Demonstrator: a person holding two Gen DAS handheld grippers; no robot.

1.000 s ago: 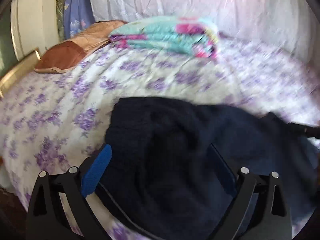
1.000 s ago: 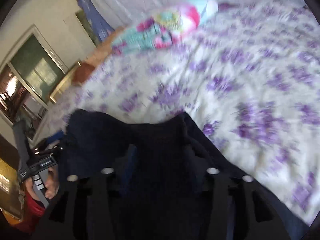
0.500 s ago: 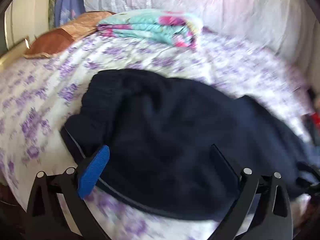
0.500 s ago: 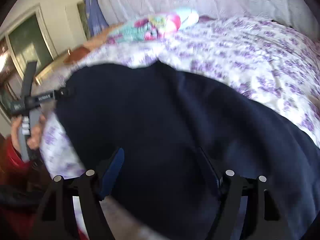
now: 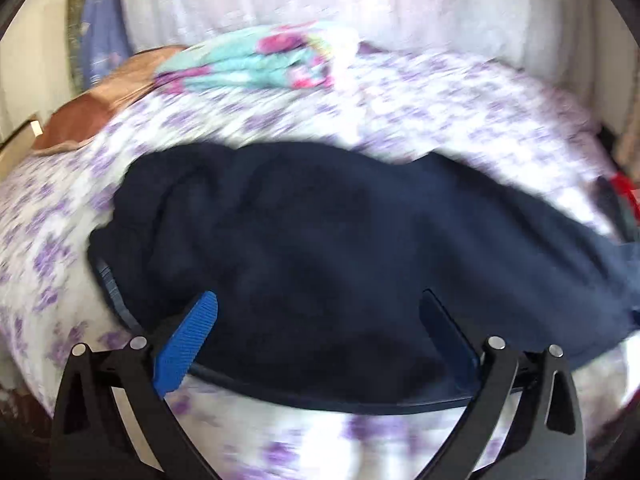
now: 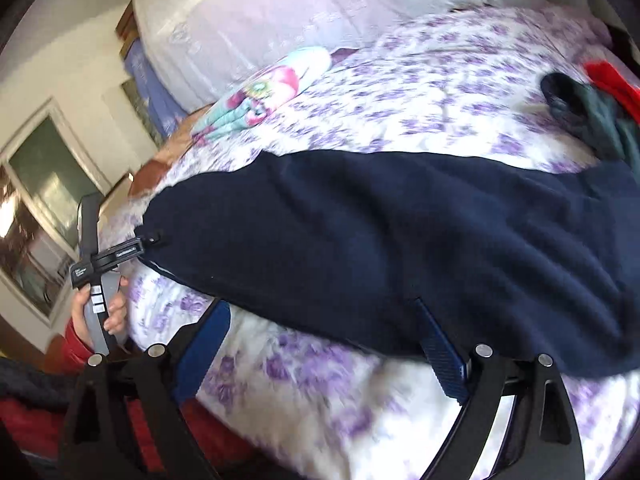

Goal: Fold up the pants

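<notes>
Left edge of right wrist view: person's hand (image 6: 102,312) holds the handle of the left gripper (image 6: 120,254), which sits at the pants' left end. Printed label on its black body, too small to read. Whether that end is pinched can't be told from here.

Left wrist view: left gripper (image 5: 320,322) has both fingers spread wide over dark fabric, blue pad (image 5: 188,340) on one side, nothing clamped between them. Judged open, hovering over or lightly on the cloth.

Pants (image 6: 400,248), navy, fleece-like, lie lengthwise across the bed (image 6: 440,92) near its front edge, stretched left to right, fairly flat with bunching at the left end. Probably laid out long so they can be folded end over end; folding not yet begun, as far as layout shows.

Right gripper (image 6: 324,344) jaws wide apart; left finger over bare floral sheet, right finger at the pants' near hem, maybe tucked just under it. No grip. Next likely needs both grippers to close on an end.

Background: folded floral blanket (image 5: 256,64) at the head of the bed, brown pillow (image 5: 92,112) beside it, out of the work zone. Far right: dark green and red clothes (image 6: 600,112) heaped near the pants' right end, touching or not unclear. No other writing or brands legible; both views motion-blurred.
</notes>
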